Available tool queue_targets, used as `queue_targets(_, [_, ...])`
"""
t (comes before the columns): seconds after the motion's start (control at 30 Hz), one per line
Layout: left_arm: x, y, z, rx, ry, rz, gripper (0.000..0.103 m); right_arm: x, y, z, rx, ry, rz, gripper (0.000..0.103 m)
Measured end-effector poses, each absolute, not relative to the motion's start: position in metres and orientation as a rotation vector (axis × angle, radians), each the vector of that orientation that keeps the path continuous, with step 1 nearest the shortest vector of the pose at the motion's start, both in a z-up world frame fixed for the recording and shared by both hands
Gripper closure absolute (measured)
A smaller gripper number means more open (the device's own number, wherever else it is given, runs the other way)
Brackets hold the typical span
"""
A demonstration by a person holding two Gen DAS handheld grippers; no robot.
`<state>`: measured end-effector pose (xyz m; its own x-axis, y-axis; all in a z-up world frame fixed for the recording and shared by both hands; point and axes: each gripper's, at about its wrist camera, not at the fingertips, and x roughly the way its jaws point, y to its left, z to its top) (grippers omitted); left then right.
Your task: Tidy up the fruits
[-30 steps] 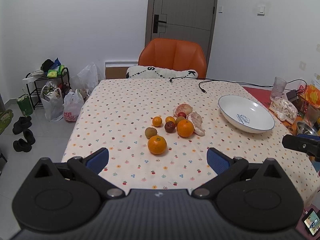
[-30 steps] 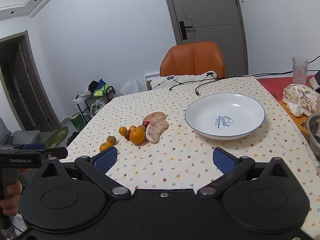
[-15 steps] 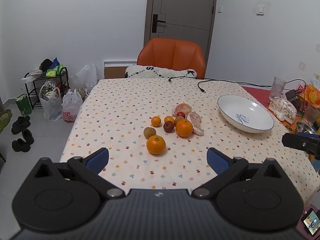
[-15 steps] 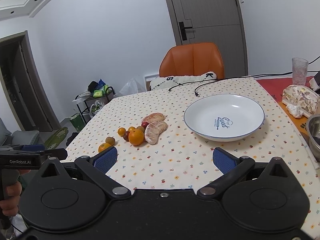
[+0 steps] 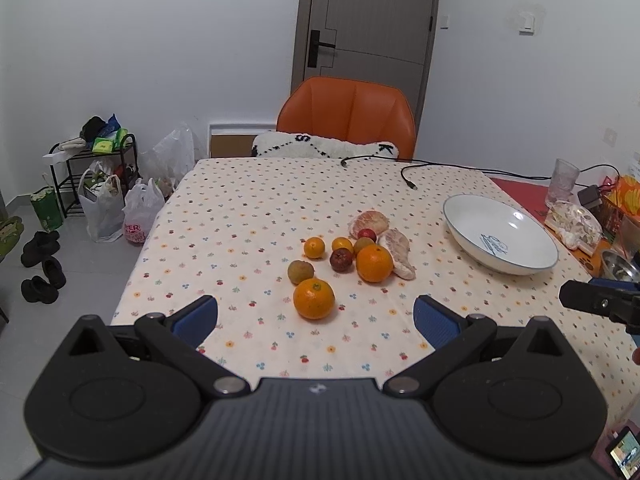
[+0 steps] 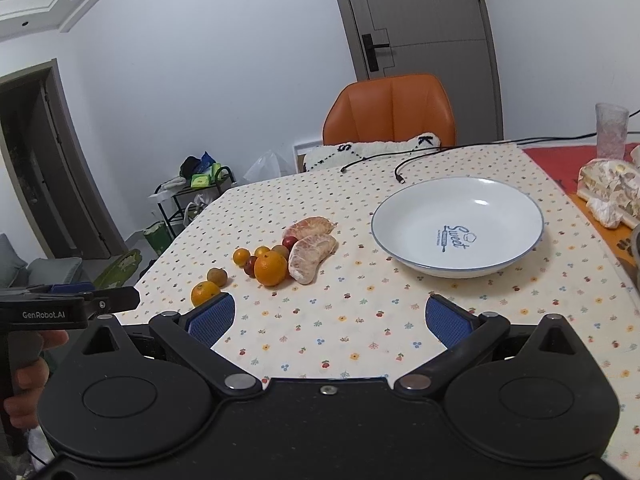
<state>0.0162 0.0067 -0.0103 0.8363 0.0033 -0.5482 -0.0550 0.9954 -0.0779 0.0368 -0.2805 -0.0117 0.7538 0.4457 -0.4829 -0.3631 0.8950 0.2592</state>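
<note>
Both grippers are wide open and hold nothing. The left gripper (image 5: 316,316) points at the nearest orange (image 5: 313,298), just ahead between its fingers, probably to take it first. The empty plate (image 6: 516,256) waits ahead of the right gripper (image 6: 328,318), likely for the fruits.

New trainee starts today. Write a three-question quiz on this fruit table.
1. True or false: the white plate already holds fruit.
2. Which lies nearest the left gripper? A) the peeled pomelo piece B) the big orange C) the glass
3. Fill in: the chair behind the table is ____.

Key: 1 false, the plate is empty. 2 B. 3 orange. Both grippers, the right gripper too, have fingers spread and hold nothing.
</note>
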Motion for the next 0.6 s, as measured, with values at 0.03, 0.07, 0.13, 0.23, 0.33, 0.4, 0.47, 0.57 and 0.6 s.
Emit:
queue_targets(0.03, [0.018, 0.007, -0.012, -0.093, 0.579, 0.032, 0.000, 0.039, -0.280, -0.013, 0.159, 0.564, 0.447, 0.000])
queue_targets(0.07, [0.021, 0.008, -0.013, -0.097, 0.577, 0.032, 0.000, 0.041, -0.280, -0.014, 0.162, 0.560, 0.452, 0.000])
queue_targets(0.13, [0.026, 0.010, -0.015, -0.109, 0.573, 0.027, 0.000, 0.045, -0.279, -0.016, 0.169, 0.547, 0.468, 0.000])
queue_targets(0.23, [0.032, 0.013, -0.019, -0.124, 0.570, 0.018, 0.000, 0.055, -0.276, -0.018, 0.184, 0.556, 0.494, 0.000])
queue_targets(0.33, [0.039, 0.013, -0.024, -0.129, 0.569, 0.014, 0.000, 0.064, -0.272, -0.023, 0.193, 0.565, 0.512, 0.000])
queue_targets(0.4, [0.044, 0.013, -0.029, -0.137, 0.572, 0.012, 0.002, 0.069, -0.269, -0.026, 0.197, 0.567, 0.526, 0.000])
queue_targets(0.47, [0.048, 0.015, -0.034, -0.144, 0.575, 0.013, 0.002, 0.074, -0.265, -0.029, 0.201, 0.568, 0.534, 0.000])
queue_targets(0.57, [0.054, 0.017, -0.041, -0.152, 0.576, 0.021, 0.003, 0.082, -0.260, -0.033, 0.206, 0.572, 0.546, 0.000])
queue_targets(0.6, [0.057, 0.018, -0.043, -0.155, 0.578, 0.023, 0.004, 0.085, -0.258, -0.035, 0.206, 0.574, 0.548, 0.001])
